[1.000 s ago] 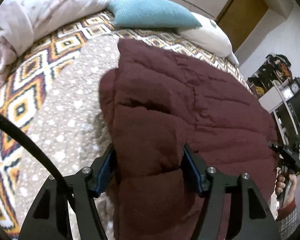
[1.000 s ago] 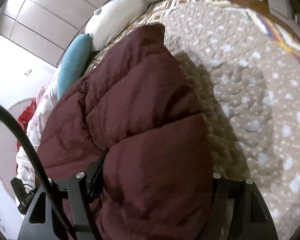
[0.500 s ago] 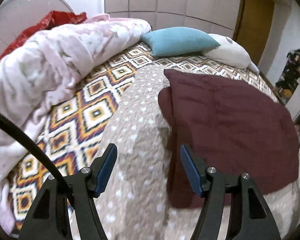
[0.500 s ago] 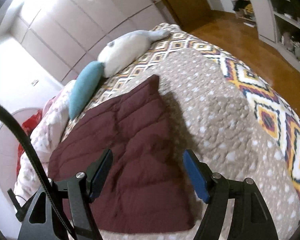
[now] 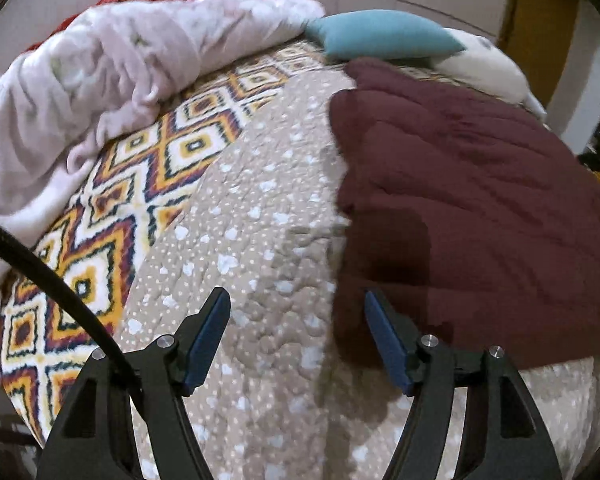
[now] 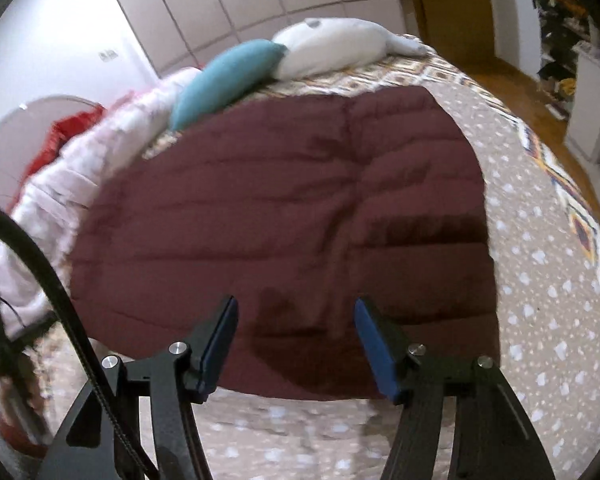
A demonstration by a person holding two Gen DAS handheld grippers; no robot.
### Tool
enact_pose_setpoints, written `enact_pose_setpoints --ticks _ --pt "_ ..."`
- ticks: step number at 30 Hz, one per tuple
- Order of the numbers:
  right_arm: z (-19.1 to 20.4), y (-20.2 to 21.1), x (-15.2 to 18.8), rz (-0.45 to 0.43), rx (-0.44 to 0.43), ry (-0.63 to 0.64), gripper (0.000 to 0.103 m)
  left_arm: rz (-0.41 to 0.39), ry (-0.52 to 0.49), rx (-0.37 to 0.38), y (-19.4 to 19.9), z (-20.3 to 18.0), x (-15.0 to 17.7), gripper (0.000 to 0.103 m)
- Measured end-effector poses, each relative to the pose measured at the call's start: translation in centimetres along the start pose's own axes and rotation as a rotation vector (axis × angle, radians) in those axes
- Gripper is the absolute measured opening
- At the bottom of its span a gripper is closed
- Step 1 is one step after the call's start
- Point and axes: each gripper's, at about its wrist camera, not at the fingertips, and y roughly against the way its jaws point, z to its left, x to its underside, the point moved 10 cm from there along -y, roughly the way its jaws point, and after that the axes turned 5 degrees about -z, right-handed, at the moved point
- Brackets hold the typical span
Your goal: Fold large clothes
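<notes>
A maroon quilted jacket lies flat and folded on the beige dotted bedspread. In the left wrist view my left gripper hovers over bare bedspread just left of the jacket's edge. Its jaws are opening and nothing is between them. In the right wrist view the jacket fills the middle. My right gripper hangs above the jacket's near edge. Its jaws are closing, and the blue pads stand apart from the cloth.
A crumpled pink duvet lies at the left of the bed. A teal pillow and a white plush cushion sit at its head. Right of the bed are a wooden floor and shelves.
Both grippers held bunched jacket folds a second ago. They have let go and drawn back, and the jacket now lies flat. The left gripper has shifted left onto bare bedspread.
</notes>
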Motion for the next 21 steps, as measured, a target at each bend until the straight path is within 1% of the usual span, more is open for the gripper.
enact_pose_setpoints --ticks 2,3,5,6,8,14,15,17,18,19,21 --pt "-1.3 -0.8 0.4 0.013 0.024 -0.014 0.065 0.0 0.011 -0.048 -0.5 1.0 0.0 0.069" --pt "-1.8 -1.0 0.5 0.014 0.025 -0.024 0.065 0.018 0.009 -0.075 -0.9 1.5 0.3 0.069" --pt "-2.4 -0.9 0.4 0.006 0.021 -0.04 0.065 0.039 0.021 -0.059 -1.1 1.9 1.0 0.069" --pt "-2.4 -0.6 0.4 0.002 0.023 -0.041 0.065 0.038 0.034 -0.043 -0.8 2.0 1.4 0.069" --pt "-2.0 0.2 0.4 -0.012 0.031 -0.026 0.065 0.024 0.036 -0.04 0.1 2.2 1.7 0.069" --pt "0.3 3.5 2.1 -0.048 0.023 0.028 0.065 -0.148 -0.026 -0.064 6.2 0.7 1.7 0.07" --pt "0.6 4.0 2.4 -0.052 0.019 0.03 0.065 -0.187 -0.037 -0.066 7.7 0.2 1.8 0.075" --pt "1.5 5.1 3.4 -0.06 0.009 0.032 0.066 -0.247 -0.052 -0.066 9.8 -0.6 1.9 0.081" --pt "1.9 5.7 4.1 -0.063 0.009 0.035 0.066 -0.284 -0.061 -0.072 11.1 -1.0 2.0 0.082" --pt "2.2 6.2 4.6 -0.067 0.012 0.036 0.067 -0.314 -0.068 -0.081 12.1 -1.3 2.1 0.083" --pt "2.7 7.1 5.7 -0.076 0.019 0.038 0.067 -0.399 -0.084 -0.116 14.7 -1.6 2.2 0.091"
